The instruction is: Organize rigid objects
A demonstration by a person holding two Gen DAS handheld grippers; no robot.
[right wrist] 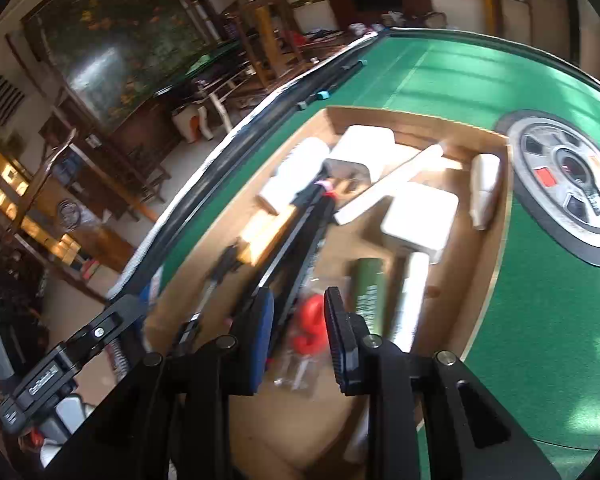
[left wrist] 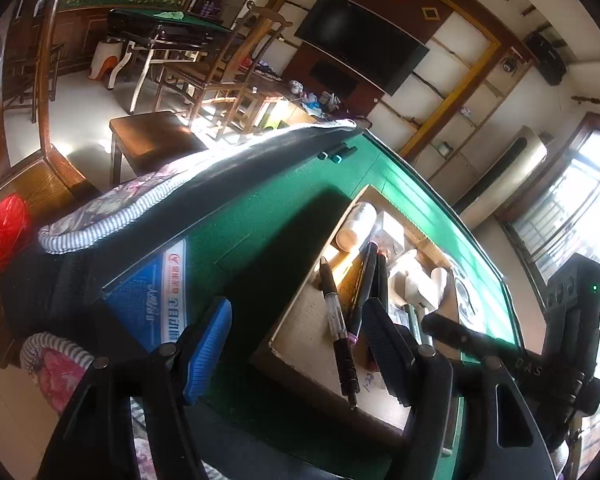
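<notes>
Left gripper gaped empty at lower left, one box mid-frame, one pen across its near rim, two markers beside it, right gripper half-open and empty, box contents blurred, red item indistinct.

Left gripper hangs over the green table with its jaws wide apart, nothing between them. Just ahead sits the cardboard box. A clear-barrelled pen lies across its near rim, dark markers beside it, a white bottle further back. The right gripper shows at the right edge.
</notes>
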